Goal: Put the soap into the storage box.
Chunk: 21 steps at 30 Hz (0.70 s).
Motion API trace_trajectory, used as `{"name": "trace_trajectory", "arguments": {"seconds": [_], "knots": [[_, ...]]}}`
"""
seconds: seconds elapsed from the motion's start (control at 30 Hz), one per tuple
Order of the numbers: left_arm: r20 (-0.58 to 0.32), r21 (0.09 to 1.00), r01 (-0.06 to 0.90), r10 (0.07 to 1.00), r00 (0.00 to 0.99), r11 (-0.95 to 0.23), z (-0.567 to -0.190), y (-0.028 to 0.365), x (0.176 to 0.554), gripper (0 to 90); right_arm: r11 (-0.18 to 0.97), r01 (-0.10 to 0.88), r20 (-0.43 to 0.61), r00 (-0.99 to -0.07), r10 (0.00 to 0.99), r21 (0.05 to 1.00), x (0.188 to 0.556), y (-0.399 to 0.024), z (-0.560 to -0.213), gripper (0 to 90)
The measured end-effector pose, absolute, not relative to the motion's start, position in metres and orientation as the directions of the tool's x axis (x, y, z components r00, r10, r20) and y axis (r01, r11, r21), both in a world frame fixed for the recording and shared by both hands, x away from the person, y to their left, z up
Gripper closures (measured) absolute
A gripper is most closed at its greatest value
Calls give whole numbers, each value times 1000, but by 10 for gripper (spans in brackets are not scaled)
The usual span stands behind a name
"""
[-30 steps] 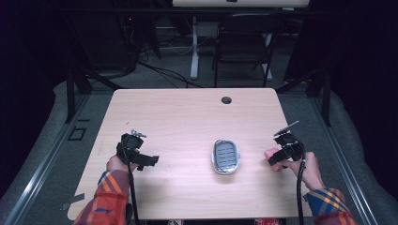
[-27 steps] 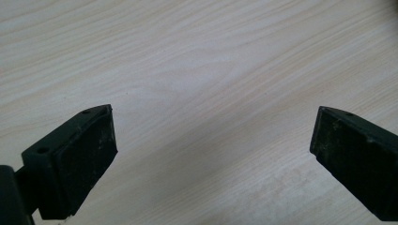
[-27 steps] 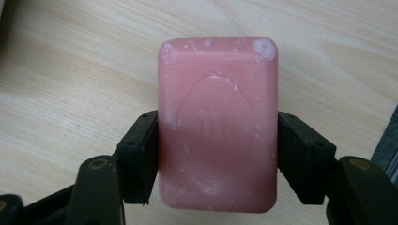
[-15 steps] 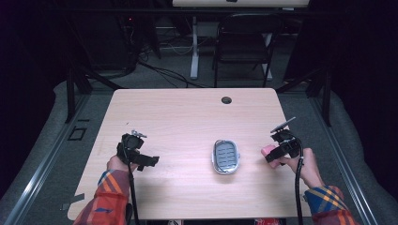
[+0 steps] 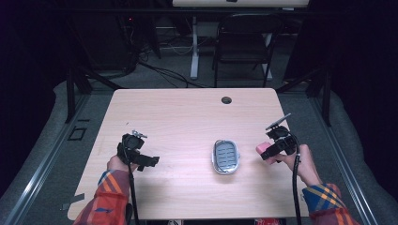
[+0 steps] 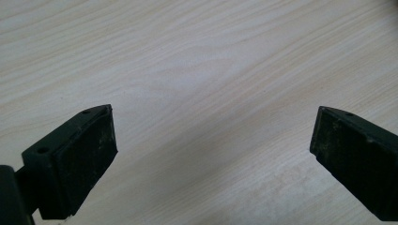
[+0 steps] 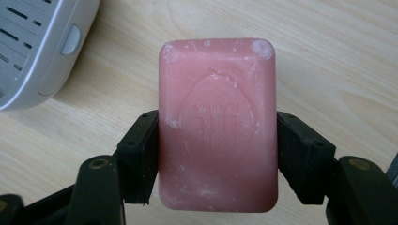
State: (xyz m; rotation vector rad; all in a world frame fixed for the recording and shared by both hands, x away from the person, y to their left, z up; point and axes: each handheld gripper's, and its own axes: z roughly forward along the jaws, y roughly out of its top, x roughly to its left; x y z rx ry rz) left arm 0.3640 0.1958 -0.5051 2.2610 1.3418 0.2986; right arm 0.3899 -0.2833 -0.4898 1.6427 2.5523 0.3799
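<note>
Two black jaws of the right gripper (image 7: 217, 154) are pressed against the long sides of a pink soap bar (image 7: 218, 122), so the soap is held tight between them. Letters are stamped in the middle of the soap. Just past the jaws, up and to the left in the right gripper view, a grey soap dish (image 7: 35, 44) with slots is seen on the wooden table (image 5: 178, 117). The soap is not touching the dish. Farther off, the left gripper (image 6: 213, 150) is held low over bare wood with its jaws spread wide, and nothing is between them.
</note>
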Motion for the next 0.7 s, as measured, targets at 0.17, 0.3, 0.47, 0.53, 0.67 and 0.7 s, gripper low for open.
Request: {"name": "trace_trajectory", "arguments": {"seconds": [0.17,0.3,0.47,0.53,0.67,0.7], "knots": [[-60,515,760,868,493,-397,-505,196,364,8,392,881,59,-420,905,266,390,-278,-490,368],[-60,516,760,868,493,-396,-505,196,364,8,420,873,58,-446,893,250,391,-274,-486,368],[-60,516,759,868,493,-396,-505,196,364,8,410,871,64,-441,895,270,391,-269,-485,369],[-61,516,760,867,494,-396,-505,196,364,8,437,863,60,-465,883,254,392,-269,-483,368],[-60,516,759,867,495,-397,-505,196,364,8,422,865,67,-454,888,273,391,-265,-483,369],[-60,513,759,866,497,-400,-505,196,364,8,432,860,67,-465,883,274,391,-263,-483,369]]}}
